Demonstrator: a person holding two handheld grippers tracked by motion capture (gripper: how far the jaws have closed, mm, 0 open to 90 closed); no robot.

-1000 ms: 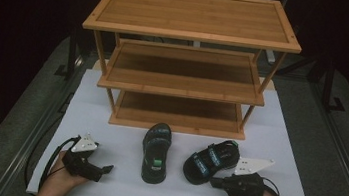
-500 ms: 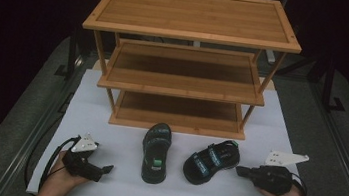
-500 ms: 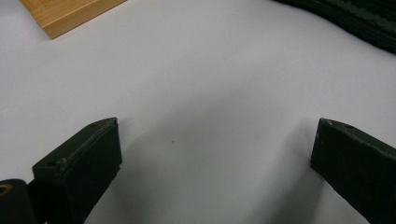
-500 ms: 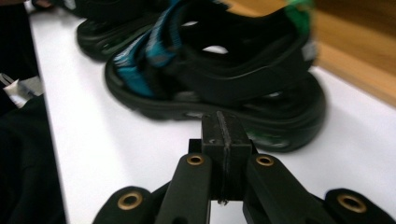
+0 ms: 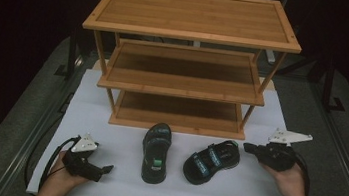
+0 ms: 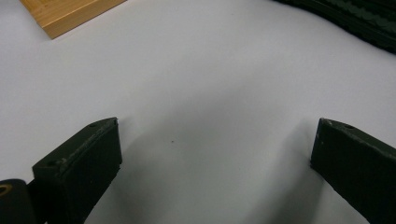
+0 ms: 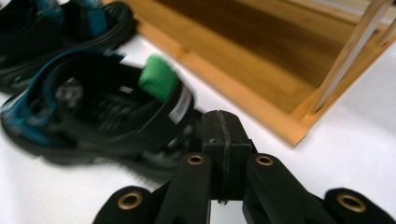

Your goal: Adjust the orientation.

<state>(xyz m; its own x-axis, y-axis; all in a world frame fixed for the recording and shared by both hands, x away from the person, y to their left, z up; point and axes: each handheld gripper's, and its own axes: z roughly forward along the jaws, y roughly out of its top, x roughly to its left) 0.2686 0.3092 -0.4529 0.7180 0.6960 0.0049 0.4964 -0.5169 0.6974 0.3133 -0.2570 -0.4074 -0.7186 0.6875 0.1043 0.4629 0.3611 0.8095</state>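
Across the upper half of the high view stood a three-tier wooden rack (image 5: 194, 17), its lowest shelf resting on the white table surface (image 5: 110, 115). Below the rack, at centre frame, two dark sandals lay on the white surface. One sandal (image 5: 156, 145) sat roughly upright in the frame, toe toward the rack, with a small green tag near its heel. The other sandal (image 5: 212, 155), with teal straps, lay just right of it, angled toward the upper right, the two near but apart.

Lower left of the high view: the left hand (image 5: 59, 179) held the left gripper (image 5: 106, 168) low over the table, pointed right toward the first sandal, well apart from it. In the left gripper view its jaws stood wide apart with nothing between them except bare white surface; a corner of the rack's base showed at upper left (image 6: 65, 14) and a dark sandal sole edge at upper right (image 6: 359, 23).

Right of centre in the high view: the right hand (image 5: 291, 180) held the right gripper (image 5: 248, 148), tip aimed left at the heel of the teal-strapped sandal, just beside it. In the right gripper view the jaws were pressed together, gripping nothing, with that sandal (image 7: 102, 107) blurred immediately ahead at left and the rack's bottom shelf (image 7: 243, 56) at upper right. Contact between tip and sandal could not be told.
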